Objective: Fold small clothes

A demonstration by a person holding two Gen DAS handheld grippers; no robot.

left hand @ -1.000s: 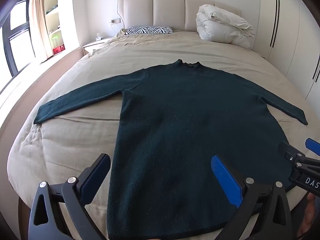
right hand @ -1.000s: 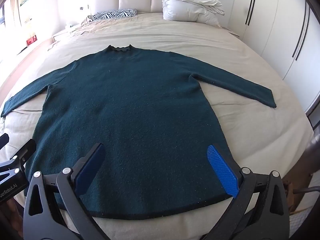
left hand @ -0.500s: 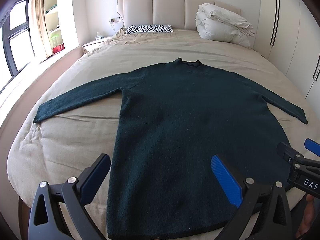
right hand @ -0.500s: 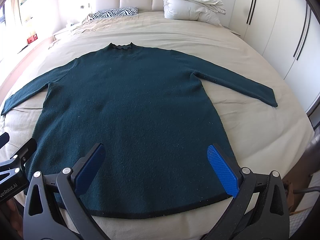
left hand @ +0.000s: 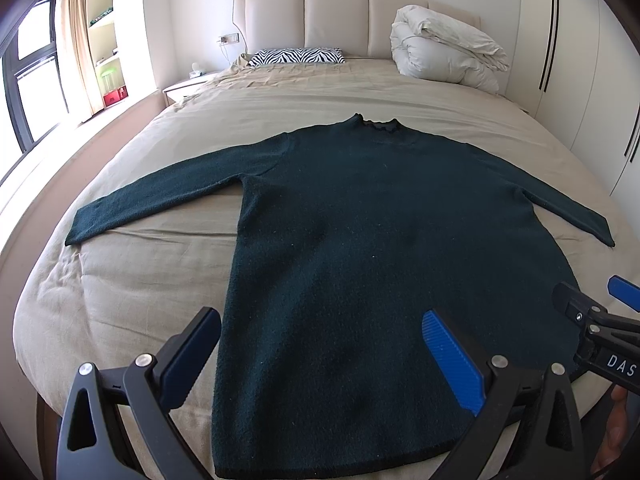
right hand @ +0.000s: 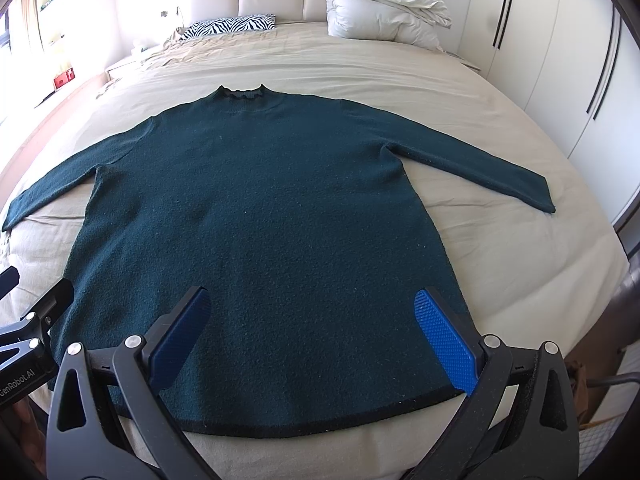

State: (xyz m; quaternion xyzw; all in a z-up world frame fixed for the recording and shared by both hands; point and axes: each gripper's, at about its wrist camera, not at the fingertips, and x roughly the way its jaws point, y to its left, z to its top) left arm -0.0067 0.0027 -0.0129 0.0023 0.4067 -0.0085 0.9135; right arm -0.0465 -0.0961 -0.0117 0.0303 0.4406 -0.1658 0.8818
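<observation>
Sweater: a dark teal sweater (right hand: pixel 264 216) lay flat on the bed (right hand: pixel 520 248), front down or up not discernible, sleeves spread, collar at the far end from both claws.
Left gripper (left hand: pixel 320 354): jaws spread wide, empty, above the hem's left part; left sleeve cuff (left hand: pixel 80 232) ahead and to its left.
Right gripper (right hand: pixel 316 334): jaws spread wide, empty, above the hem's right part.
Background: folded duvet (right hand: pixel 384 4) and zebra pillow (right hand: pixel 232 26) far ahead, by the headboard.
</observation>
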